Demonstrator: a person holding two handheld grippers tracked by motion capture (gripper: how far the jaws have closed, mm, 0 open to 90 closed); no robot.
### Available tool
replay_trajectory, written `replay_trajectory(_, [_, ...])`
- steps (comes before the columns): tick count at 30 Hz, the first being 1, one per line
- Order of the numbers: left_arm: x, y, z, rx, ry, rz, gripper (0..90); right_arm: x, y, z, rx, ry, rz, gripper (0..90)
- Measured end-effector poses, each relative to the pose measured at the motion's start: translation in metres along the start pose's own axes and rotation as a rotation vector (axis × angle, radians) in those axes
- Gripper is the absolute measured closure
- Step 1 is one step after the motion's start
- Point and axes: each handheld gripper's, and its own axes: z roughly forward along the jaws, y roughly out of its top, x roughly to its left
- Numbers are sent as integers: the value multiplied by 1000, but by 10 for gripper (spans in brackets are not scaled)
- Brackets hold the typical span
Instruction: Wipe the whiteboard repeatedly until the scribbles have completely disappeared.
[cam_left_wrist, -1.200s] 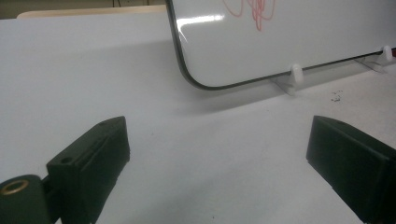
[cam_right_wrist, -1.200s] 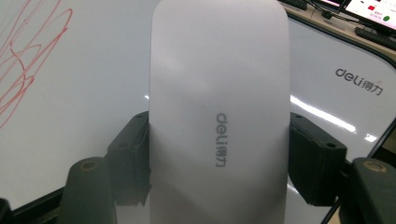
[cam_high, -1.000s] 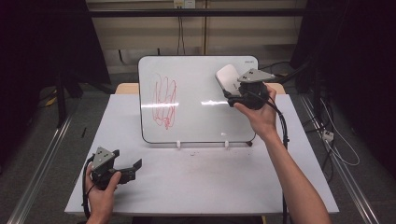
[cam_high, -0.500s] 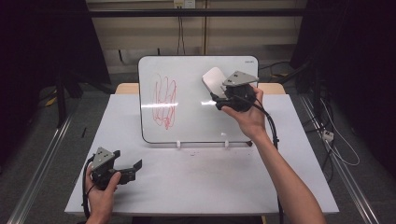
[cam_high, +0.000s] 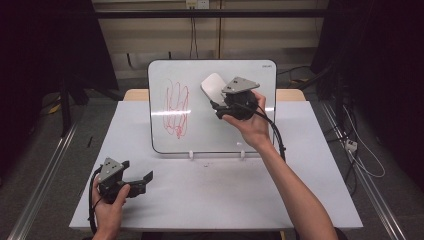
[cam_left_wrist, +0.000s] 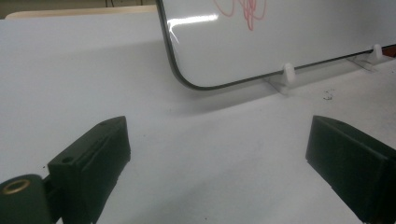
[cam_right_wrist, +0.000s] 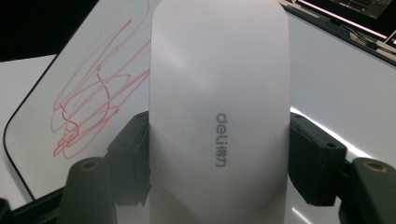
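Right gripper (cam_high: 216, 102) fingers clamping smooth rounded white eraser (cam_right_wrist: 218, 107), glossy whiteboard (cam_high: 200, 135), left gripper (cam_high: 137, 181) fingers apart

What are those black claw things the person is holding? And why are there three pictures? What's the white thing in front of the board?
Those are grippers: hand tools with two black jaws that pinch like tongs. A person holds one in each hand at the white table.

One picture looks down from above. The other two come from little cameras riding on each gripper, looking out along its jaws.

On the table stands a white rounded-corner whiteboard with a red scribble on it.

The right gripper is shut on a smooth white oblong eraser with grey lettering, held up in front of the board. The left gripper rests low near the table's front, jaws open, holding nothing.
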Motion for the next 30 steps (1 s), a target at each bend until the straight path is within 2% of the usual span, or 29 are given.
replay_trajectory(11, [0, 0, -2, -7, 2, 0, 63, 19, 22, 12, -27, 20, -35, 318])
replay_trajectory(23, [1, 0, -3, -11, 1, -5, 63, 25, 44, 34, -20, 22, -57, 318])
replay_trajectory(25, [1, 0, -1, -14, -2, -18, 64, 27, 47, 36, -23, 23, -59, 318])
replay_trajectory(29, [2, 0, -2, -8, -1, -9, 63, 29, 51, 42, -21, 25, -62, 318])
replay_trajectory(30, [2, -1, -2, -15, -5, -20, 63, 29, 52, 43, -19, 25, -61, 318])
